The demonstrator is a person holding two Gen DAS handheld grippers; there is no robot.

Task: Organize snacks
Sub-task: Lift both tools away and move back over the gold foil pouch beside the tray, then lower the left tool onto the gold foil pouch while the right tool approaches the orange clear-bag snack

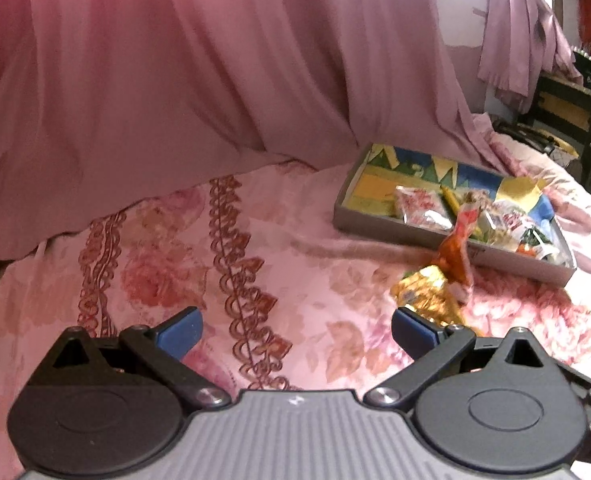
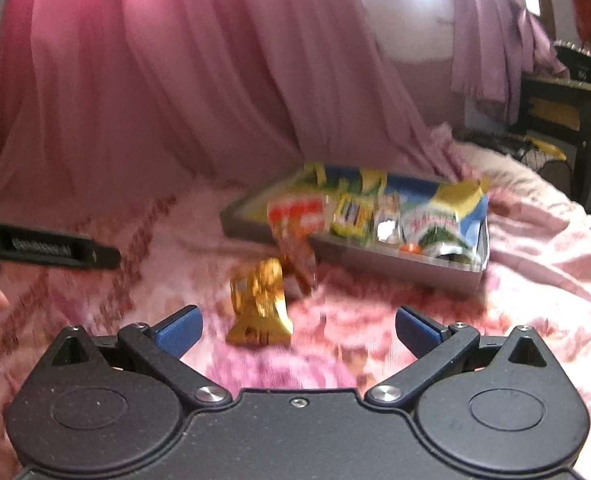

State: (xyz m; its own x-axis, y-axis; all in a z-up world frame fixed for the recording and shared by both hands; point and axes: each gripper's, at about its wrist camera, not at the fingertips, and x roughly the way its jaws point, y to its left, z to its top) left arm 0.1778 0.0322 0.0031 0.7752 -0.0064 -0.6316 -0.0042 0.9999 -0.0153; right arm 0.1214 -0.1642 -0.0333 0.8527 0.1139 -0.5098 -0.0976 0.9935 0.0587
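Pink floral bedding [image 1: 315, 280] fills the lower half of both views, with a long pink curtain [image 1: 175, 60] draped across the upper part of each frame. At centre right of the left wrist view a shallow grey tray [image 1: 375, 222] with a blue and yellow patterned lining rests on the bedding; several snack packets [image 1: 423, 206] lie inside it, crowded toward its right end. Just in front of the tray's near wall, on the bedding, an orange-red packet [image 1: 457, 248] stands tilted and touches a gold foil packet [image 1: 427, 292] lying lower in the frame. The right wrist view is motion-blurred, and there the gold packet sits just above the frame's centre bottom, between the 2 fingers in line of sight.

The left gripper [image 1: 297, 330] holds its 2 blue-tipped fingers wide apart with nothing between them, over bare bedding at the bottom of the frame. The right gripper [image 2: 299, 330] likewise has its fingers spread apart and empty. A dark cabinet [image 1: 575, 120] stands at the right edge, with a lilac cloth [image 1: 515, 40] hanging above it.
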